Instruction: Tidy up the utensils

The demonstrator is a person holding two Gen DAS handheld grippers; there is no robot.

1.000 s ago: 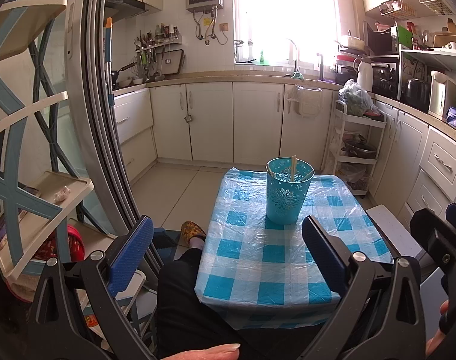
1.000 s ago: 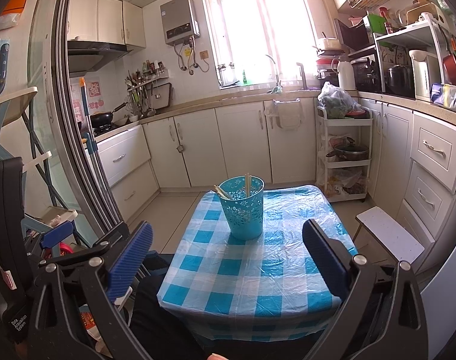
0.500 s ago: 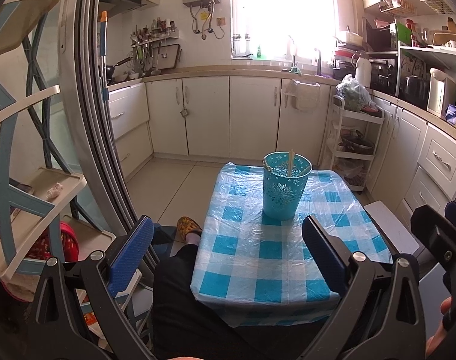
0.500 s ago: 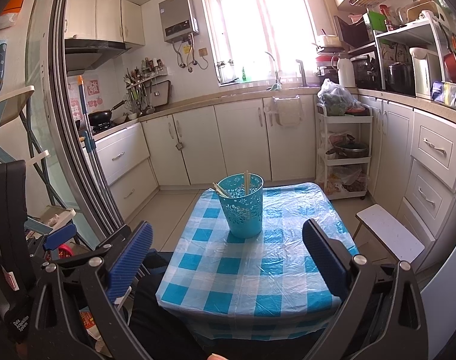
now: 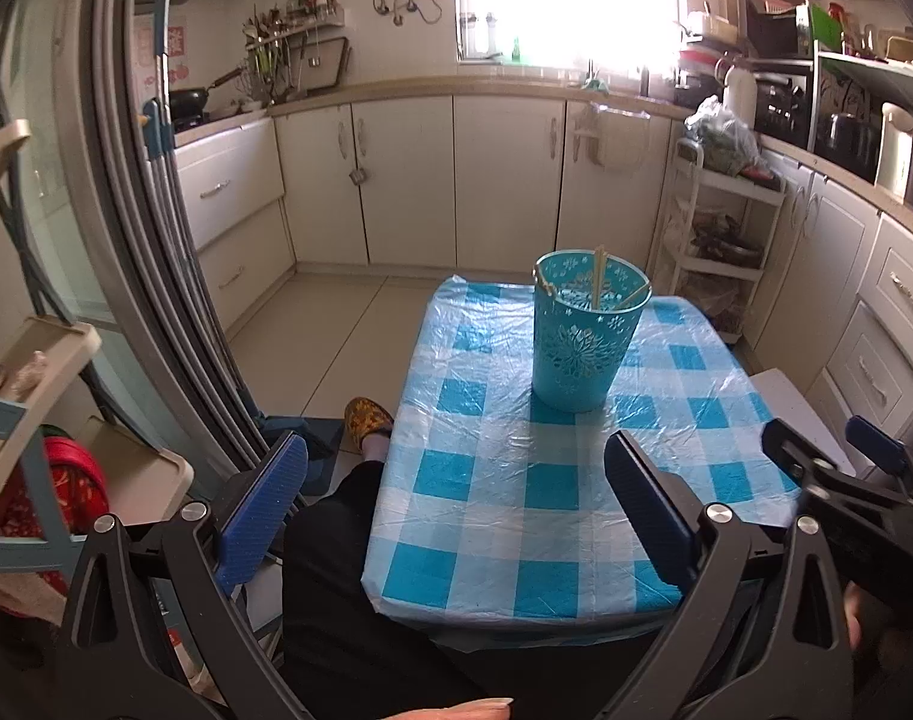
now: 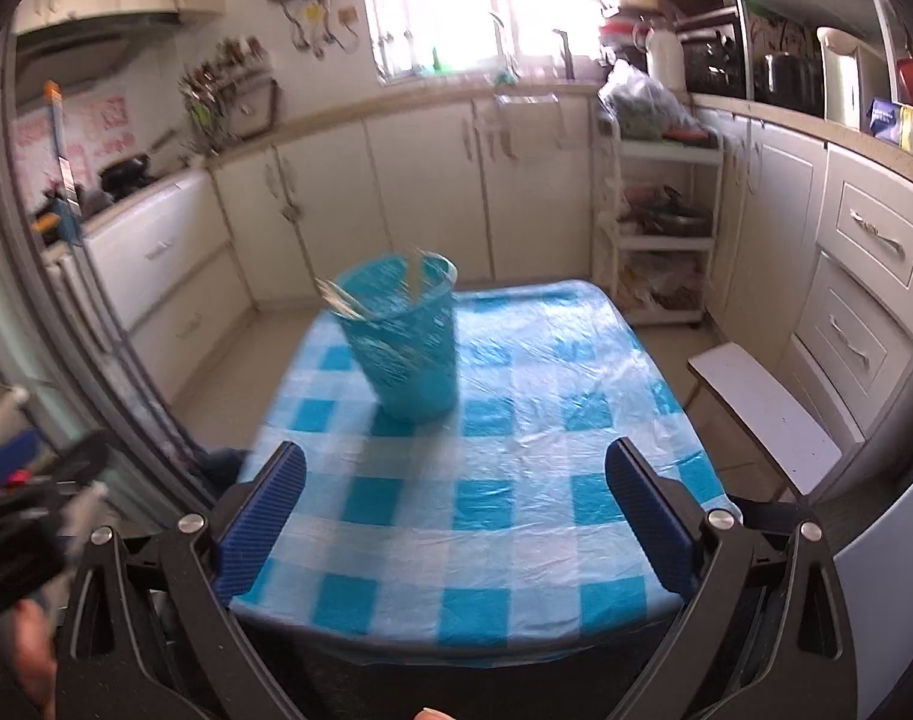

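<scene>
A teal perforated utensil holder [image 5: 585,333] stands upright on the far half of a small table covered in a blue-and-white checked cloth [image 5: 516,516]. Wooden chopsticks [image 5: 599,275] lean inside it. The same holder [image 6: 403,339] appears blurred in the right wrist view. My left gripper [image 5: 456,492] hangs open over the table's near left edge, nothing between its blue pads. My right gripper [image 6: 456,492] is open too, above the near part of the cloth [image 6: 516,480], empty. The right tool [image 5: 846,498] shows at the left wrist view's right edge.
White kitchen cabinets [image 5: 456,180] line the back and right walls. A white stool [image 6: 762,414] stands right of the table, a white trolley [image 5: 714,240] behind it. A sliding door frame [image 5: 156,240] and a shelf rack [image 5: 36,390] are at left. A person's dark-trousered leg [image 5: 348,570] sits below.
Both grippers moved forward and tilted down toward the table; the holder looms larger. The right wrist view swung quickly and is motion-blurred. Both stay open.
</scene>
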